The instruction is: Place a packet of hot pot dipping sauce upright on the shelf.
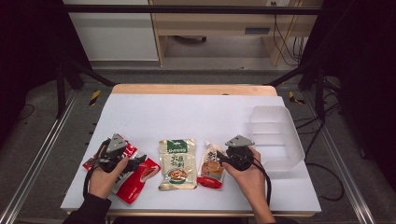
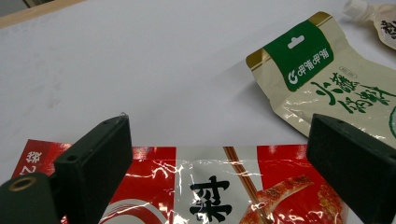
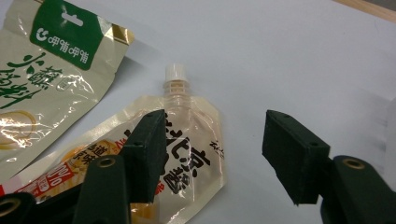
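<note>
Left tool (image 1: 132,157) hovers over the red packet (image 2: 224,186) at the surface's (image 1: 196,112) near left, jaws wide apart, nothing pinched (big black Chinese characters on it, can't read them). Right tool (image 3: 215,149) is also apart, straddling the spouted pouch (image 3: 187,154). The beige packet (image 2: 345,88) has a green Chinese-lettered label.

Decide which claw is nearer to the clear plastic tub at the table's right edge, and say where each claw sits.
The right claw. It hovers over the spouted pouch, just left of the tub. The left claw is over the red packet, across the table from the tub.
</note>
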A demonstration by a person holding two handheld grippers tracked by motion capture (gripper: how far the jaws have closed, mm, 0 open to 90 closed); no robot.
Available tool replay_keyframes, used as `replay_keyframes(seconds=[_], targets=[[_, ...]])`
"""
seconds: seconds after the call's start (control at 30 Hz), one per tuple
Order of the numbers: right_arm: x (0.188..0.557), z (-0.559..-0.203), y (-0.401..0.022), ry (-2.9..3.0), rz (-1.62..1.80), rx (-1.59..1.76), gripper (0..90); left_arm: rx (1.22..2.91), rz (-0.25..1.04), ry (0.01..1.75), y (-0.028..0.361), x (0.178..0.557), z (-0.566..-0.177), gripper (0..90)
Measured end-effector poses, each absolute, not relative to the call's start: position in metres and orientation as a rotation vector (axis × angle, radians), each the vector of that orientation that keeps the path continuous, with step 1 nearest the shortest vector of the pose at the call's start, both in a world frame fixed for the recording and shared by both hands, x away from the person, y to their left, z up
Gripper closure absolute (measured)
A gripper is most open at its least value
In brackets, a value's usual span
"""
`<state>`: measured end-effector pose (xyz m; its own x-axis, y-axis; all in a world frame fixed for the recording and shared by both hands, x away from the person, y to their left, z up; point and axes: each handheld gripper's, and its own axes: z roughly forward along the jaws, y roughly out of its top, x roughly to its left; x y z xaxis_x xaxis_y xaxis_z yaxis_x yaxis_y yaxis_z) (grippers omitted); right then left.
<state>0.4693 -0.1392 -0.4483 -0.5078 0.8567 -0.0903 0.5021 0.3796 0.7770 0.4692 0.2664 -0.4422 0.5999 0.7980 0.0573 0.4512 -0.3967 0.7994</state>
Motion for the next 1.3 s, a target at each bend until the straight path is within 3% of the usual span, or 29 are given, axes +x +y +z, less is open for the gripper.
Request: replay_keyframes(seconds=[0.5, 1.07, 1.27, 1.3], targets=[[0.478, -0.459, -0.135, 2.194, 0.906, 1.219, 53.1, 2.061, 0.563, 0.977, 0.264, 0.468, -0.442, 7.4], [0.486, -0.471, -0.134, 2.26, 0.874, 1.311, 51.2, 2.085, 0.545, 0.968, 0.26, 0.468, -0.444, 7.5], [0.485, -0.473, -0.135, 2.276, 0.897, 1.34, 63.6, 2.089, 0.543, 0.966, 0.26, 0.468, -0.444, 7.5], [0.483, -0.473, -0.134, 2.277, 0.866, 1.293, 70.3, 2.089, 0.545, 0.966, 0.259, 0.468, -0.444, 7.5]])
